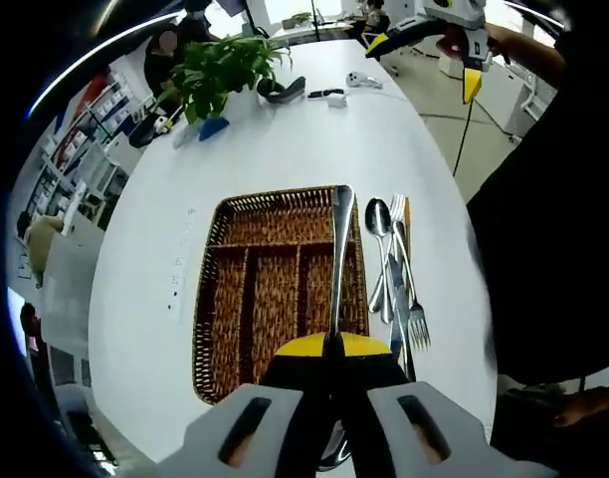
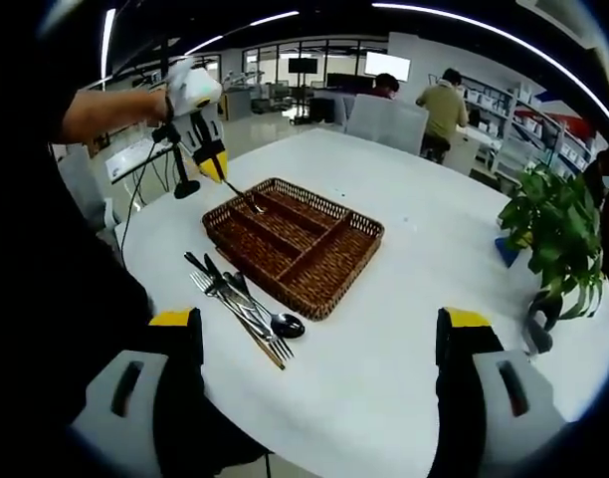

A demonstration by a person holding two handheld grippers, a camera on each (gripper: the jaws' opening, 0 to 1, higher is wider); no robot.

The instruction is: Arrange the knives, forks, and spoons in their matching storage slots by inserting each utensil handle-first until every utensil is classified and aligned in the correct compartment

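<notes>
My left gripper (image 1: 332, 344) is shut on a silver spoon (image 1: 338, 254). Its handle points away from me over the right-hand slot of the brown wicker tray (image 1: 202, 319), and a rounded end shows under the jaws. In the right gripper view the left gripper (image 2: 213, 159) holds the spoon (image 2: 243, 197) down into the tray (image 2: 326, 284) at its far left corner. Beside the tray lies a pile of cutlery (image 1: 394, 269) (image 2: 243, 299): a spoon, forks and a knife. My right gripper (image 2: 320, 321) hangs open above the near table edge, holding nothing, and its yellow tips (image 1: 471, 85) show far off.
The round white table (image 2: 424, 299) carries a potted plant (image 1: 225, 65) (image 2: 558, 224) and small items (image 1: 329, 95) at one end. A person's dark clothes stand close beside the table. Other people sit at desks (image 2: 434, 105) in the background.
</notes>
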